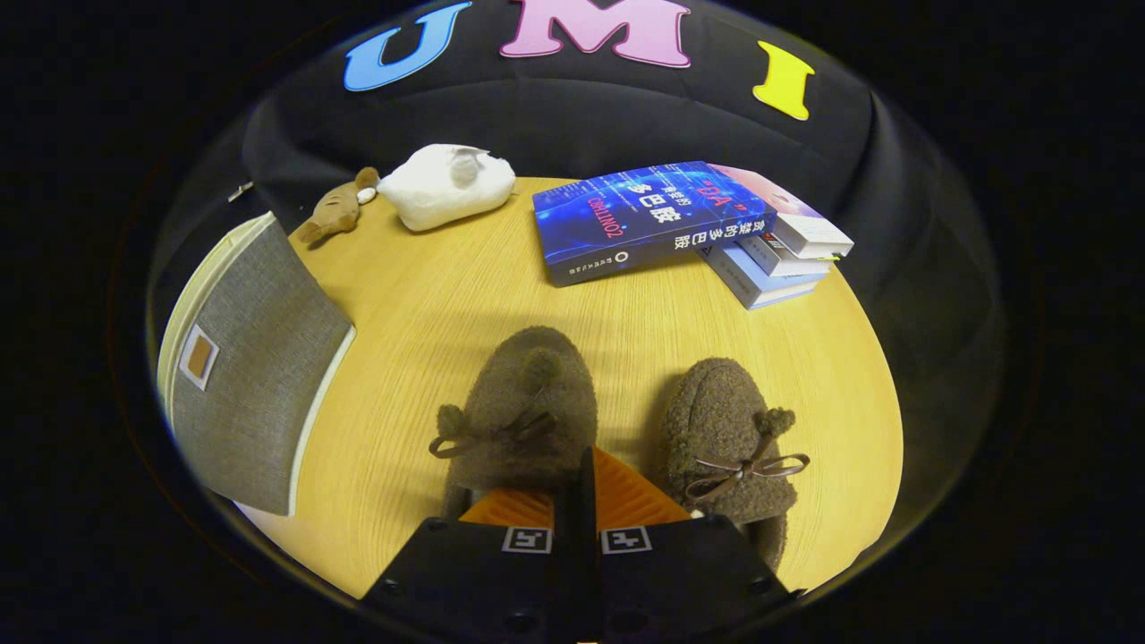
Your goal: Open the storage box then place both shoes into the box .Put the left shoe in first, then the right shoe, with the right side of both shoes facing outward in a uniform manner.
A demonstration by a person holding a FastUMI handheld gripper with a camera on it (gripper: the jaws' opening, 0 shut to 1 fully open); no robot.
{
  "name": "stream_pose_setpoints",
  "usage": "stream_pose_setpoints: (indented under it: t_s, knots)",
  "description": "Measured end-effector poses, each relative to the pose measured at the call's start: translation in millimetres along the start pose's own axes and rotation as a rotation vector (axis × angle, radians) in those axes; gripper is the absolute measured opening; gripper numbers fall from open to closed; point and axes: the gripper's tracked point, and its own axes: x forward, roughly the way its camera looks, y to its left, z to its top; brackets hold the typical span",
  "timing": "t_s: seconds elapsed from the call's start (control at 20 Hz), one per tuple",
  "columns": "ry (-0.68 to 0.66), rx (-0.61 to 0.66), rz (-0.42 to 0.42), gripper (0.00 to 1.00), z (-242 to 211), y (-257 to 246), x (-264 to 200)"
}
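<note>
Two brown fuzzy shoes with ribbon bows stand side by side on the wooden table (pixel 429 295), toes pointing away from me. The left-hand shoe (pixel 523 402) lies just ahead of my fingers, and its heel end is hidden under them. The right-hand shoe (pixel 729 429) sits to the right of the fingers. My gripper (pixel 586 474) is shut, its fingers pressed together with nothing visible between them, their tips over the rear of the left-hand shoe. The grey fabric storage box (pixel 250 376) stands to the left of the shoes, its lid on.
A stack of books (pixel 662 219) lies beyond the shoes to the right. A white plush (pixel 447 186) and a small brown plush toy (pixel 338 211) rest at the table's far edge. The box stands at the table's left edge.
</note>
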Motion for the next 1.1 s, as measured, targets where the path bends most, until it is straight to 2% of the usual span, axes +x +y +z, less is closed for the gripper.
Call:
stream_pose_setpoints:
  t_s: [0.3, 0.55, 0.8, 1.1]
  knots:
    - [-0.040, 0.098, 0.027, 0.05, 20, 9, -40]
    - [-0.087, 0.137, 0.028, 0.05, 65, 31, -79]
    - [-0.148, 0.149, 0.068, 0.05, 123, 79, -125]
    - [-0.189, 0.204, 0.179, 0.05, 166, 168, -163]
